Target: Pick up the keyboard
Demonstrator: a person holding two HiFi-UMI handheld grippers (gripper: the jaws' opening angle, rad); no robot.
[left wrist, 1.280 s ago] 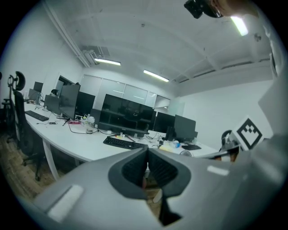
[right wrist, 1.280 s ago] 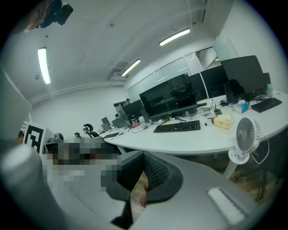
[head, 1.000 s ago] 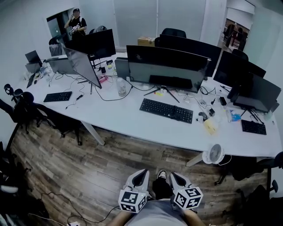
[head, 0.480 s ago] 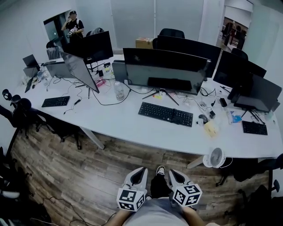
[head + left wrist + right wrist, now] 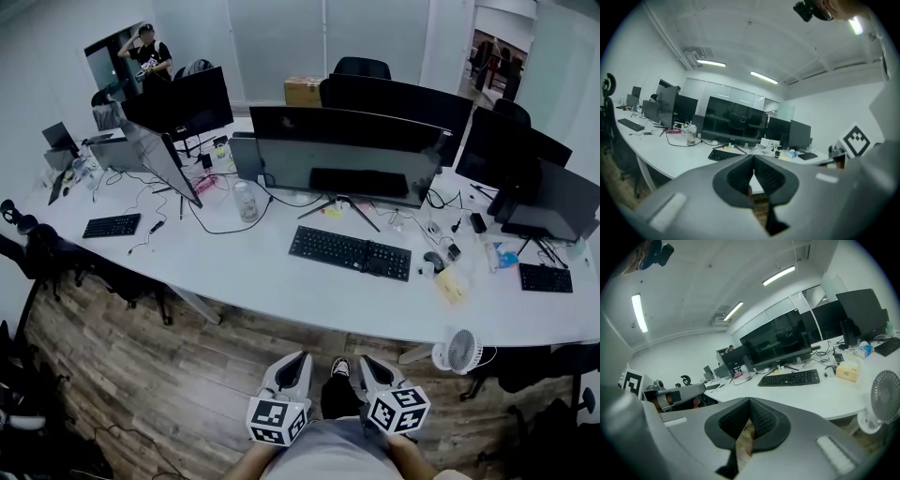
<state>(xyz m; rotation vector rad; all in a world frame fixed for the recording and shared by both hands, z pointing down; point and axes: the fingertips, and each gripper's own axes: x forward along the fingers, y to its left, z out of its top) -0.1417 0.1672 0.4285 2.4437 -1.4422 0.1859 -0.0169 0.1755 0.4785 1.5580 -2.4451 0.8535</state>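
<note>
A black keyboard point(image 5: 350, 253) lies on the long white desk point(image 5: 281, 286), in front of a wide dark monitor point(image 5: 342, 155). It also shows in the left gripper view point(image 5: 723, 154) and the right gripper view point(image 5: 790, 378). My left gripper point(image 5: 302, 358) and right gripper point(image 5: 364, 362) are side by side close to my body, over the wooden floor and well short of the desk. Both point toward the keyboard. The left gripper's point(image 5: 753, 157) tips meet with nothing between them, and so do the right gripper's point(image 5: 749, 401).
A small white fan point(image 5: 457, 352) stands on the floor by the desk's near right edge. Other keyboards point(image 5: 111, 225) point(image 5: 545, 277) lie far left and far right. A clear jar point(image 5: 246, 201), cables and a yellow box point(image 5: 449, 284) sit on the desk. Dark chairs point(image 5: 56, 248) stand at left. A person point(image 5: 148, 54) stands at the back.
The desk and keyboard have come a little closer and sit lower in the head view. Both grippers stay together near my body, still shut.
</note>
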